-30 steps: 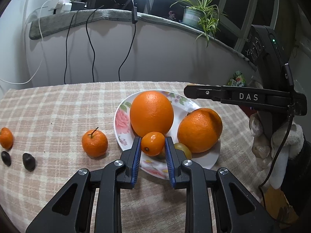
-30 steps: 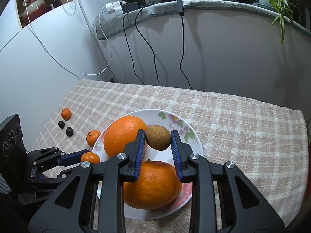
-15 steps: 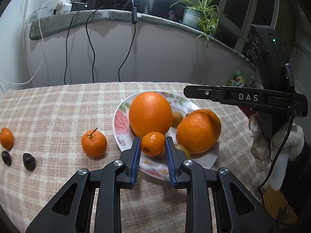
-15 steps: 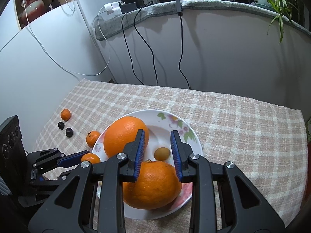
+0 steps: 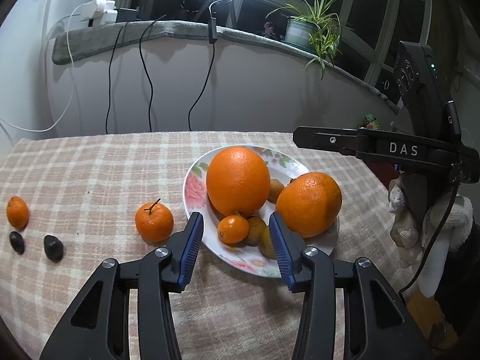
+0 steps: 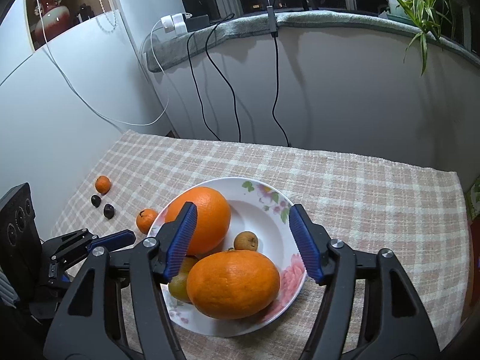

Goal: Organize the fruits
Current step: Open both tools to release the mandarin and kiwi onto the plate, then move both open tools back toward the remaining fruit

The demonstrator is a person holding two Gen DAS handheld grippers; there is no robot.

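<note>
1. On the checked cloth (image 5: 90,174), the plate (image 5: 193,186) sits right of centre in your left wrist view. It holds two oranges, a kumquat and several small brown-green fruits.
2. Your left gripper (image 5: 236,234) hangs over the plate's near rim with its jaws spread wide and nothing between the pads.
3. The kumquat (image 5: 233,229) lies free on the plate between those jaws, touching neither pad (image 5: 189,249). It rests against the base of the big orange (image 5: 238,180).
4. The second orange (image 5: 309,204) lies at the plate's right side, close to the right pad.
5. Your right gripper (image 6: 243,241) hovers above the plate (image 6: 261,210) with its jaws wide apart and empty.
6. A small brown fruit (image 6: 246,241) lies on the plate below the gap, just beyond the near orange (image 6: 234,283) and beside the far orange (image 6: 204,219).
7. Off the plate, a mandarin (image 5: 154,221) with a stem stands on the cloth just left of the rim.
8. Further left, well apart from the plate, lie a smaller mandarin (image 5: 17,212) and two dark pits (image 5: 53,247).
</note>
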